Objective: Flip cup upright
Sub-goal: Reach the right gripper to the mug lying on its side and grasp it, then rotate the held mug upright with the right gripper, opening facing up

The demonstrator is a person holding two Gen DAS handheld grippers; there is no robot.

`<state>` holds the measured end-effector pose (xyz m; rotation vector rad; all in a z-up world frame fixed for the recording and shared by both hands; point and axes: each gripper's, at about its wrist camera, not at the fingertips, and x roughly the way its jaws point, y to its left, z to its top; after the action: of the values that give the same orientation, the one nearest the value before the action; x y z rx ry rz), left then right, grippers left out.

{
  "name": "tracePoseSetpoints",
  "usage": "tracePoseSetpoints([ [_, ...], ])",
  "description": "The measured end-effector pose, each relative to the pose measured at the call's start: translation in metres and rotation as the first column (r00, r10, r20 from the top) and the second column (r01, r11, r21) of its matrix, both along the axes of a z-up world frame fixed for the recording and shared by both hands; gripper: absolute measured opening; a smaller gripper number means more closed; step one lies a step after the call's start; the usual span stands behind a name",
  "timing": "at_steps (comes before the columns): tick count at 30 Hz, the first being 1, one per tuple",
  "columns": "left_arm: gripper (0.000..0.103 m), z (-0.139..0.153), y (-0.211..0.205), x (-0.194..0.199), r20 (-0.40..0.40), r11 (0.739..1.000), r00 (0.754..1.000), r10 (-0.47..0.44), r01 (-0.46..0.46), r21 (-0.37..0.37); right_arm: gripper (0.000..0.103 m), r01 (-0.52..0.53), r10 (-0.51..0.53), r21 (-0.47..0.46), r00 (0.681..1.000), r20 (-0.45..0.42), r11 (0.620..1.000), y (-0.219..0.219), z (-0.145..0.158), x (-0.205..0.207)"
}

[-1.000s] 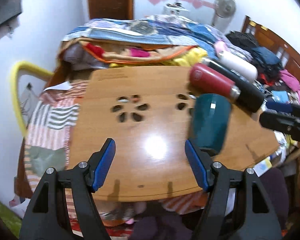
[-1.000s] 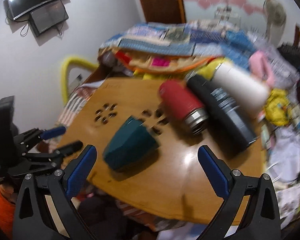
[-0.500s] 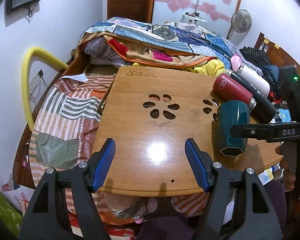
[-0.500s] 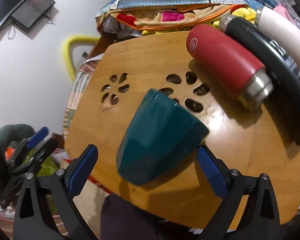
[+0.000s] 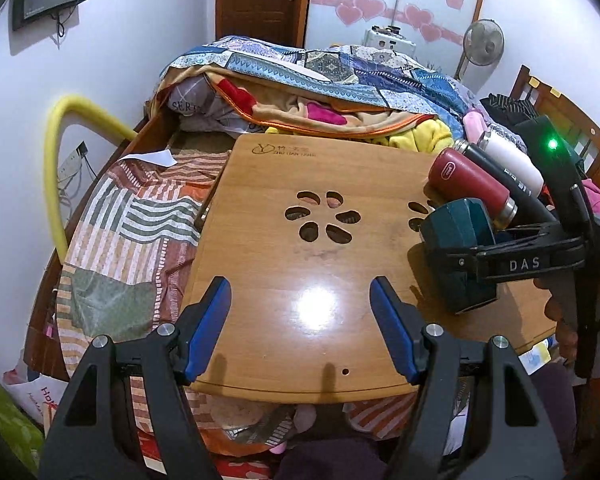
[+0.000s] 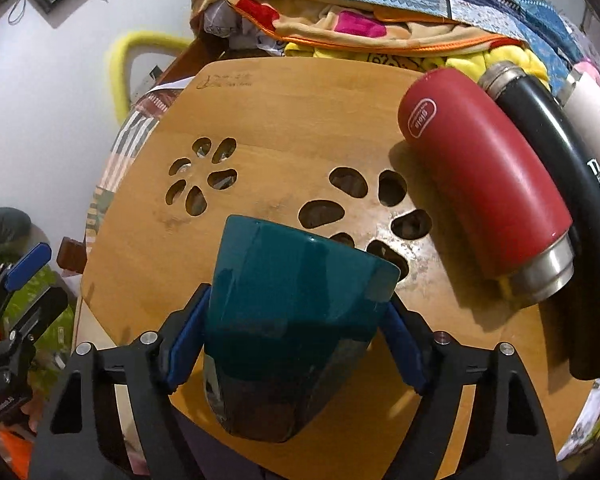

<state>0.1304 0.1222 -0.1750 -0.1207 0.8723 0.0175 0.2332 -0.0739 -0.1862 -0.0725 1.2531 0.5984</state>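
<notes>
A: What's nearest?
B: The right gripper (image 6: pixel 292 344), jaws just closing, pinches the teal cup (image 6: pixel 296 312) lying sideways on the table (image 6: pixel 284 120).
A: The left gripper (image 5: pixel 300 328)?
B: Empty, narrowed. Next, probably lift and turn upright.

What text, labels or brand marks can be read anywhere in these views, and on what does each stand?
"DAS": side of the right gripper.
"SER...", cut off: folded bedding.
Logo on the red flask: unsure, too distorted.
Logo and line on the wooden table: too small.
Black flask print: large letters cut off, rest too small.
Teal cup: none.
</notes>
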Motion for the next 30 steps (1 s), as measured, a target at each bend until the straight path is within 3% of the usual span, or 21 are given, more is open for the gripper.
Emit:
tracePoseSetpoints([
  [11, 0.071, 0.008, -0.007, 0.005, 0.021, 1.000, 1.000, 0.001, -0.001, 0.019, 0.074, -0.012, 0.005, 0.046, 0.988, 0.152, 0.999, -0.007, 0.027, -0.014],
  [30, 0.071, 0.012, -0.007, 0.002, 0.022, 1.000, 1.000, 0.017, -0.017, 0.015, 0.073, -0.064, 0.096, -0.114, 0.947, 0.306, 0.991, 0.006, 0.025, -0.043],
])
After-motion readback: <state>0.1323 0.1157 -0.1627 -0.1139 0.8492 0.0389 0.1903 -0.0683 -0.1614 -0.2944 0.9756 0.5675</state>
